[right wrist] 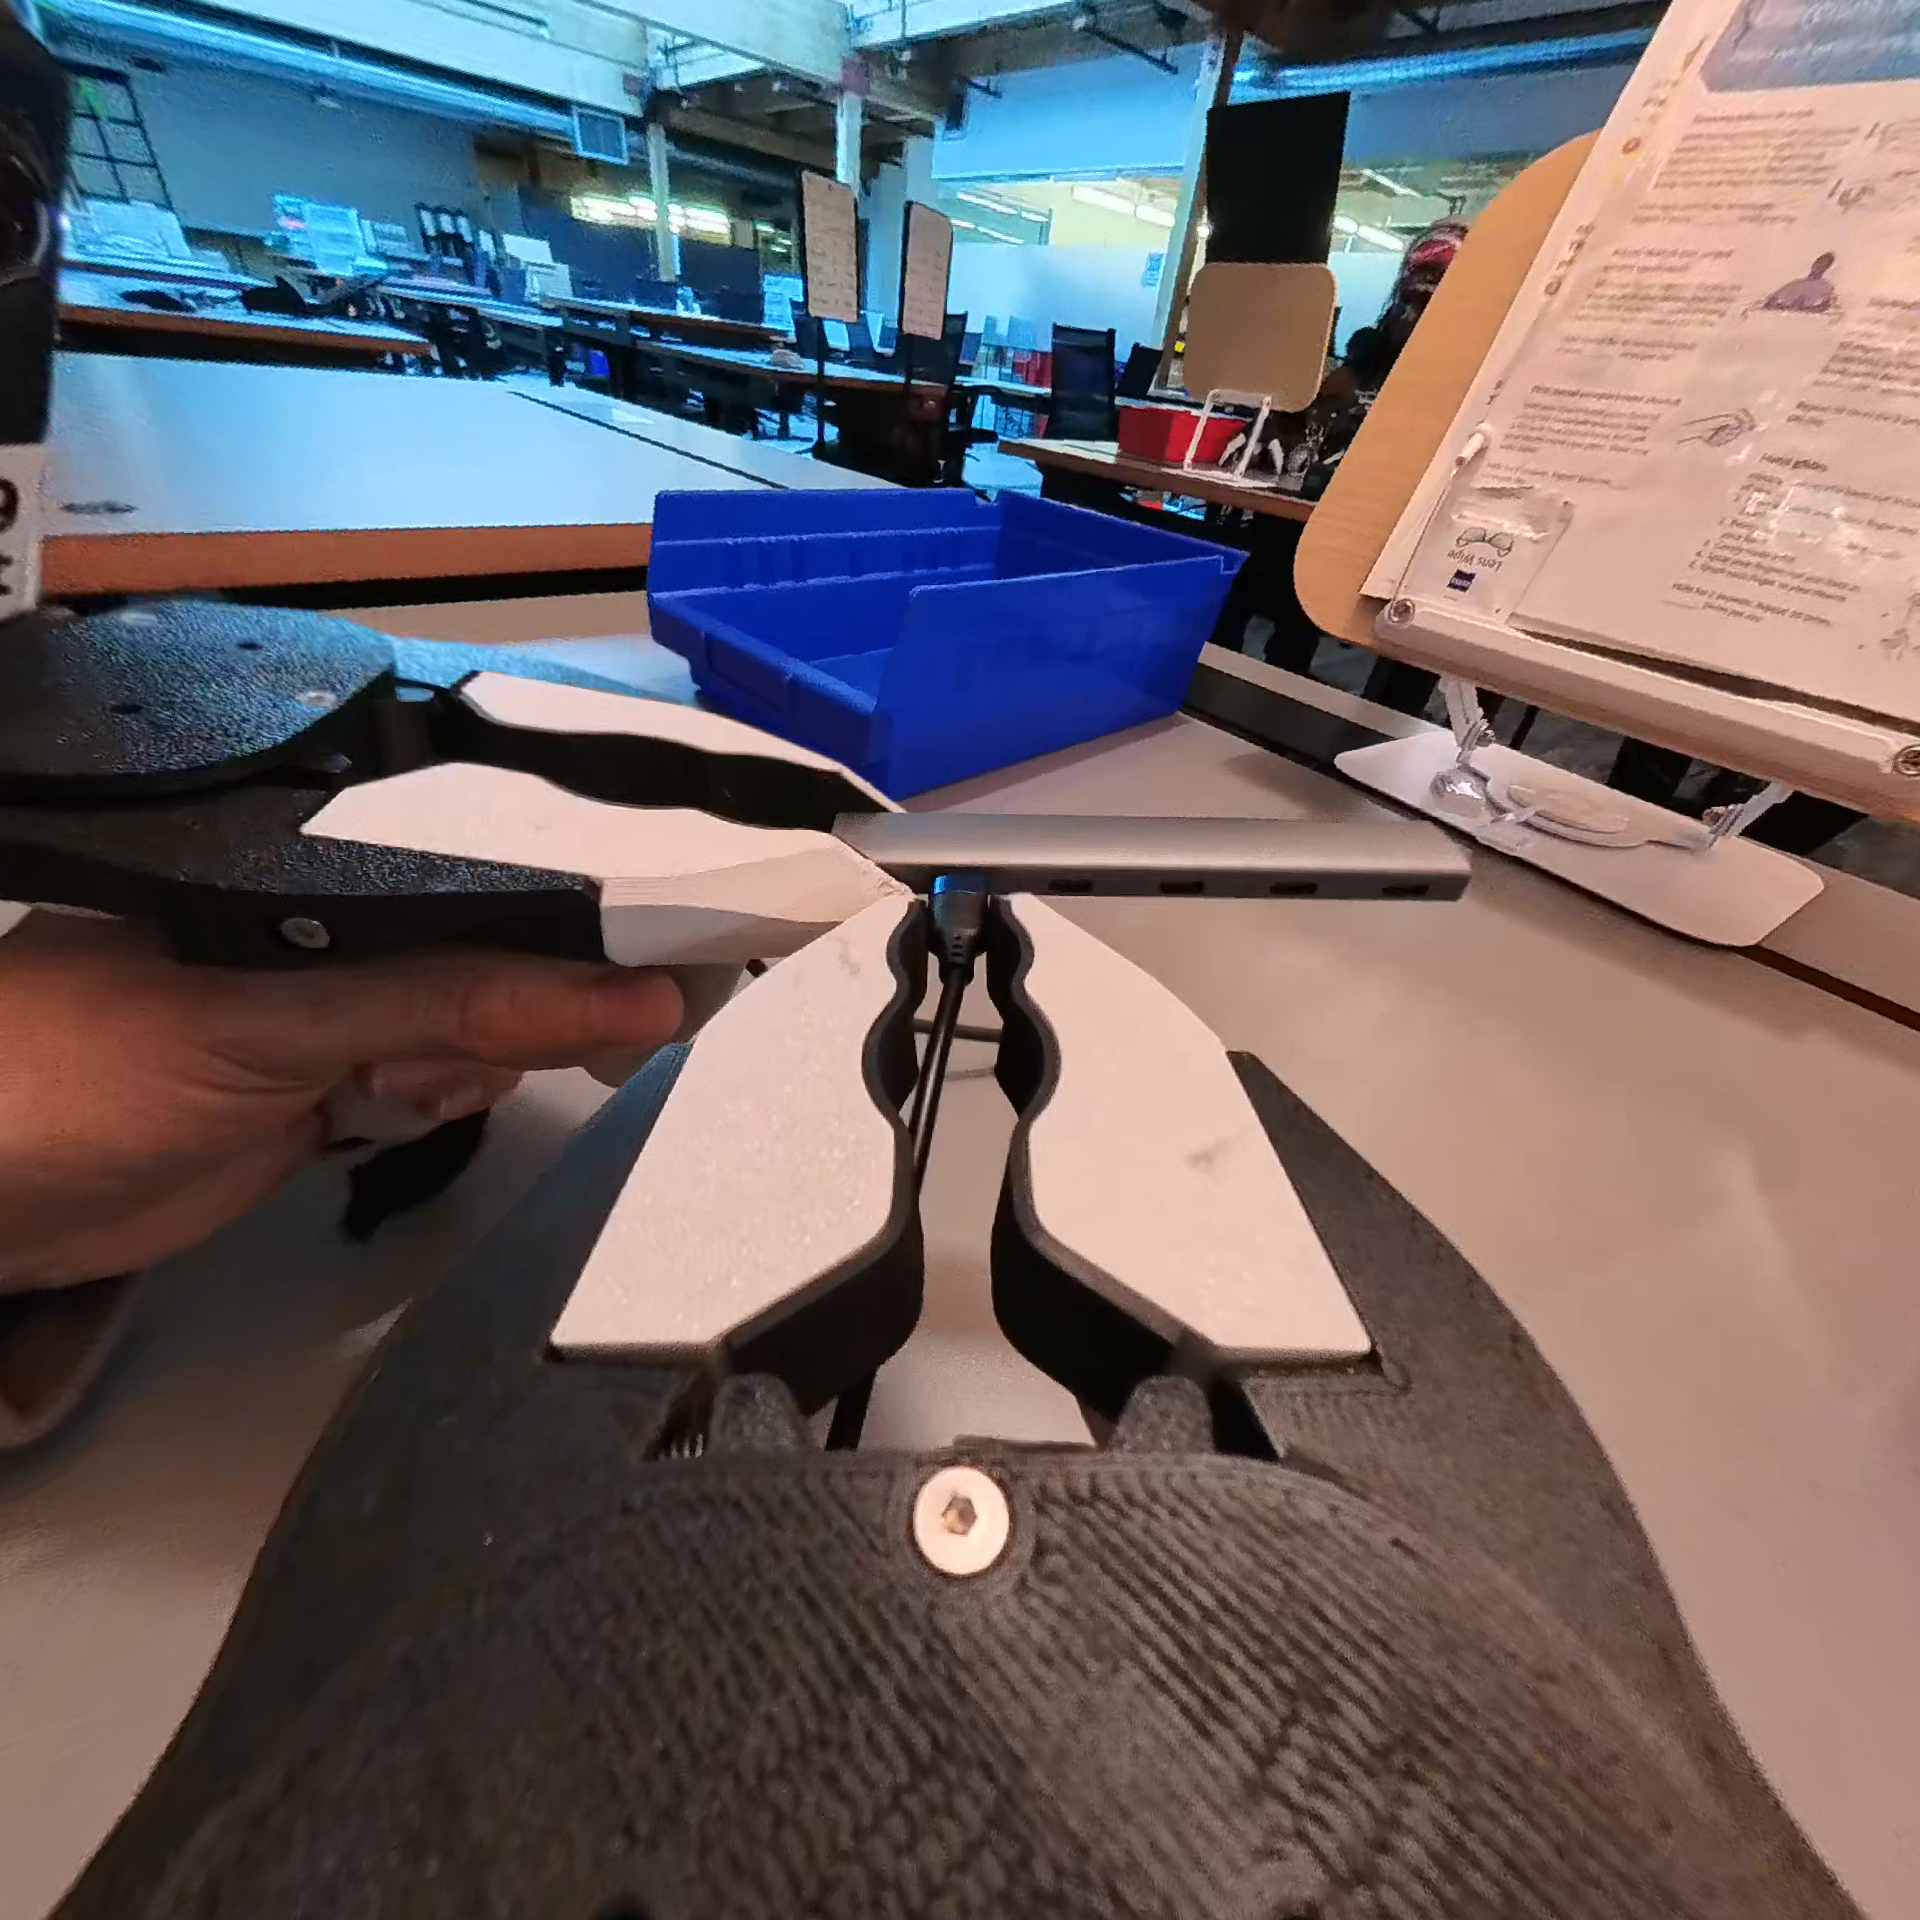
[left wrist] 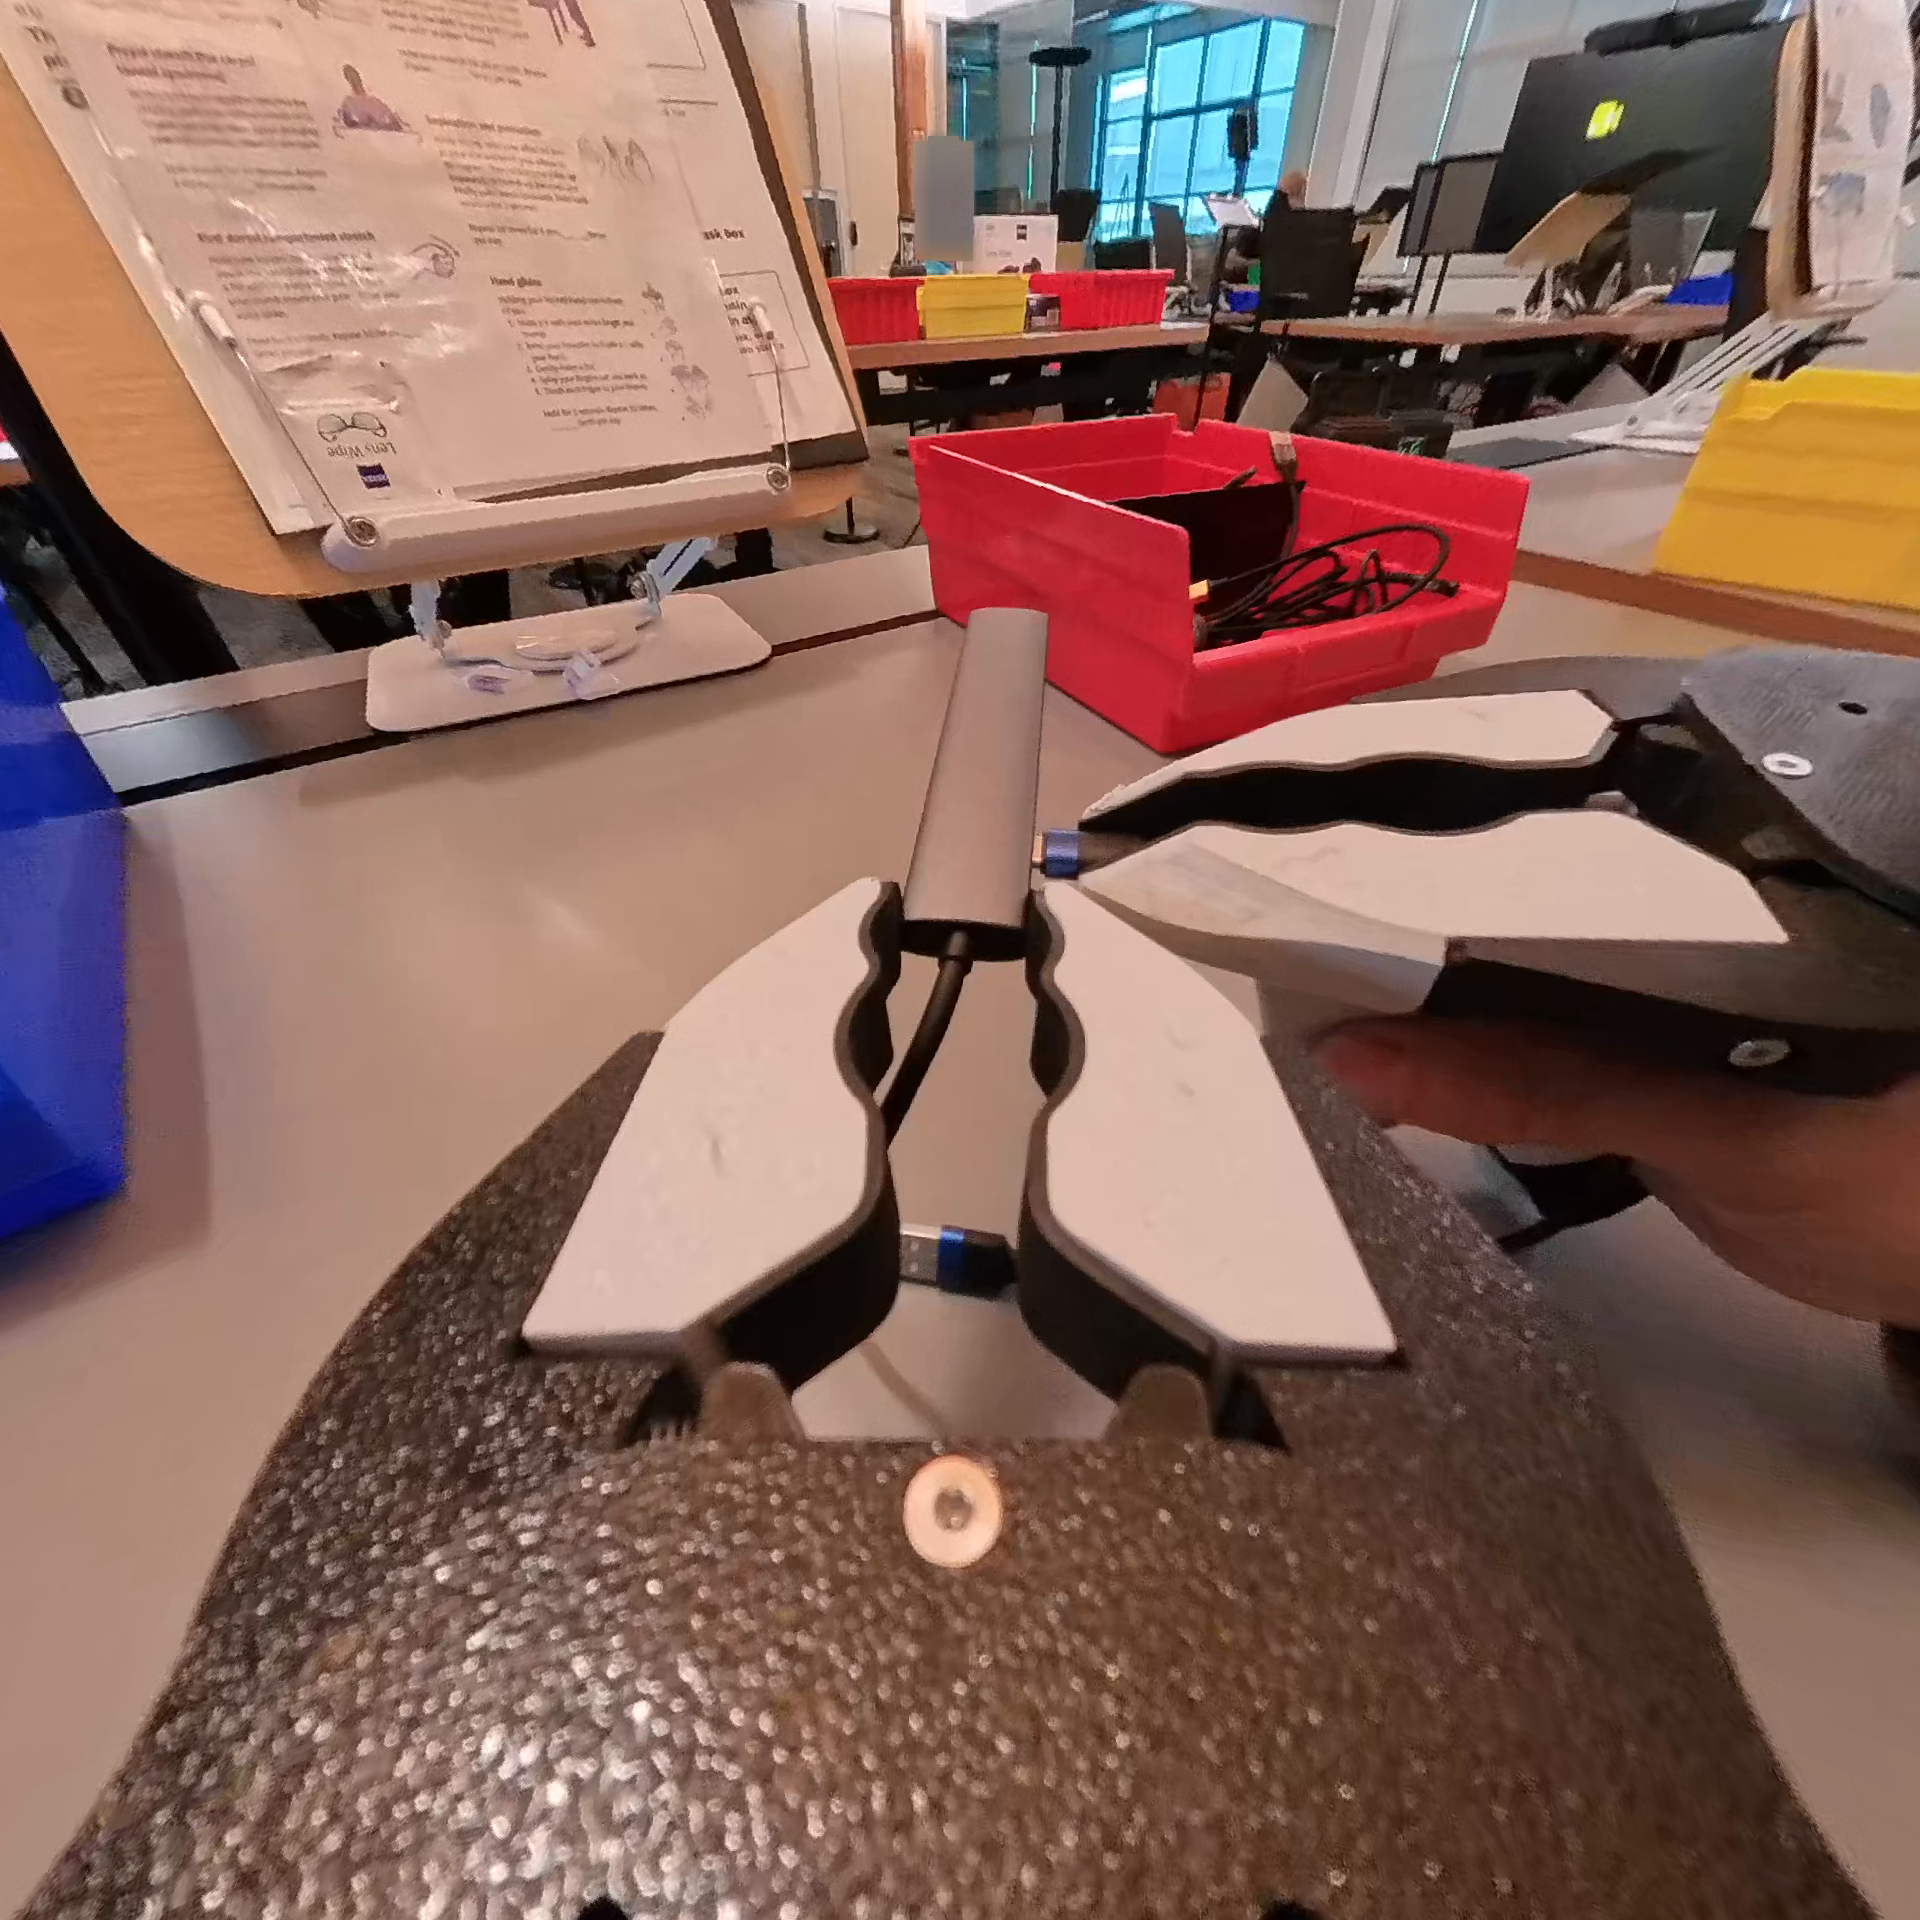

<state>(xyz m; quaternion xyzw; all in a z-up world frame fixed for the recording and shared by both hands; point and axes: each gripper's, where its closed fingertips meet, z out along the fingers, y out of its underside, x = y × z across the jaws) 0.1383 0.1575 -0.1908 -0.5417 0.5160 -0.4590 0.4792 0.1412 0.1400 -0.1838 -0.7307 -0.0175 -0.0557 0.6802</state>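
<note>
Left gripper (left wrist: 961, 914) clamps one end of a grey hub (left wrist: 977, 764), held above the table (left wrist: 520, 935). Right gripper (right wrist: 951, 920) pinches a blue plug (right wrist: 956, 894) that meets the hub's side port (how deeply it is seated cannot be told). Both grippers meet at right angles, a hand (right wrist: 260, 1091) beneath the left one.

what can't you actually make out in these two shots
- Left wrist view: whether the blue plug is seated in the hub; the right gripper covers the joint.
- Right wrist view: the hub's near end, hidden by the left gripper.
- Left wrist view: the blue bin, cut off by the left edge.
- Both views: the print on the sheet, too small.
</note>
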